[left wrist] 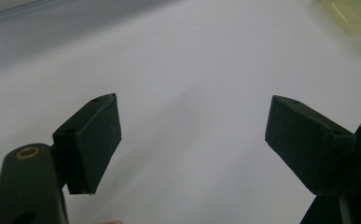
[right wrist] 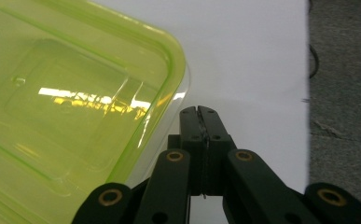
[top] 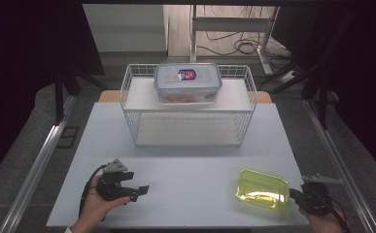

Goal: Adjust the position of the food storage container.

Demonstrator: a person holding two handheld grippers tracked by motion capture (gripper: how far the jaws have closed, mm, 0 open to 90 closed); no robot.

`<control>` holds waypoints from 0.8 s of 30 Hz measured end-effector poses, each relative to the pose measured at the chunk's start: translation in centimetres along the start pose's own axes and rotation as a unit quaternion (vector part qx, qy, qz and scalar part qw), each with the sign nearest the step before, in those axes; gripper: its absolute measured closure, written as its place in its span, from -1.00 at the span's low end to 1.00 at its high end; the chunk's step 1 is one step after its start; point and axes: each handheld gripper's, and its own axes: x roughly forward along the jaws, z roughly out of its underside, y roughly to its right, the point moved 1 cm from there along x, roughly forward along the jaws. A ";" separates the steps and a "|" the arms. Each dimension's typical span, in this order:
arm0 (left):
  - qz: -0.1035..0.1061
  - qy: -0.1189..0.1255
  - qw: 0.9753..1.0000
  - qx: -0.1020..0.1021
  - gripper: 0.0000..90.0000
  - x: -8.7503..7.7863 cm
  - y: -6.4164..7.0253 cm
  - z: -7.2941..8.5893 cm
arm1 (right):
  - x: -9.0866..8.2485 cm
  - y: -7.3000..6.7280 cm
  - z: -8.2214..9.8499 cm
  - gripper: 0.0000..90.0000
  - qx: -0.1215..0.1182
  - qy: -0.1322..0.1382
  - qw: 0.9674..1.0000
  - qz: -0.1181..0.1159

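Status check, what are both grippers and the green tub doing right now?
Left gripper open, empty. Right gripper shut, empty, beside green tub. Nothing in the way.

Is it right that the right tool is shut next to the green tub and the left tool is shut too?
Not quite. The left tool is open: the left gripper view shows its two black jaws standing far apart over the bare table. The rest is right: the right tool is shut beside the green tub.

A pale table (top: 185, 160) stands on grey floor (top: 30, 145), with cables (top: 244, 46) lying beyond by a metal frame (top: 224, 24).
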 end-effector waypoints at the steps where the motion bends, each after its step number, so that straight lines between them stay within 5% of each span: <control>1: 0.000 -0.001 1.000 0.001 -0.59 0.0 0.0 0.0 | 0.1 -0.3 -0.1 0.99 -0.004 -0.001 1.000 -0.003; 24: -0.001 -0.003 1.000 0.001 -0.59 0.1 -0.1 0.0 | 2.8 -8.2 -3.4 0.99 -0.081 -0.011 0.994 -0.070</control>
